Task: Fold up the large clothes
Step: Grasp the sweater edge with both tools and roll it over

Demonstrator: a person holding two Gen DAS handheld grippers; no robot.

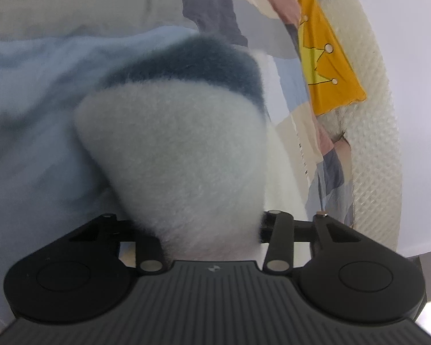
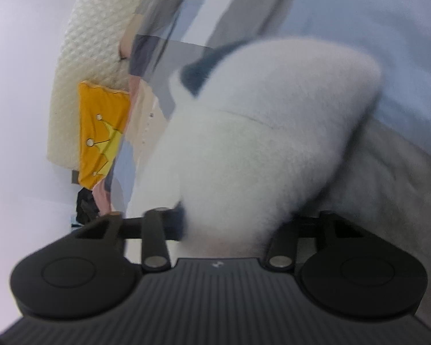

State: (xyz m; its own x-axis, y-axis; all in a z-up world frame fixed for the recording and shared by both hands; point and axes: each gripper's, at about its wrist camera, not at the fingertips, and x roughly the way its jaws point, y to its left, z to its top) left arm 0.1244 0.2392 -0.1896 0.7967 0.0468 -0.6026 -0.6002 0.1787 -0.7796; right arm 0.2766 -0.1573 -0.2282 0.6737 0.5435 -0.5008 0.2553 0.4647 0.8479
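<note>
Left wrist view: my left gripper [image 1: 212, 227] has a thick wad of fluffy white garment [image 1: 184, 155] bunched between its jaws, roughly half closed, cloth filling the gap. Fingertips buried in the pile, so can't see pads; looks clamped. Dark blue band [image 1: 204, 60] runs across the top of the fold. Rest of the garment, pale blue, spreads to the left over the bed [image 1: 71, 3].

Right wrist view: same w/ my right gripper [image 2: 230, 227]: jaws abt half closed, white fluff [image 2: 261, 132] stuffed between and bulging up over them, tips hidden. Bit of the dark blue shows at upper left of the bunch.

Patchwork duvet [image 1: 212, 3] lies under and beyond the garment. Orange pillow [image 1: 327, 54] w/ crown print sits at the bed's head end, against a cream quilted headboard [image 1: 370, 86]. Both views blurred.
</note>
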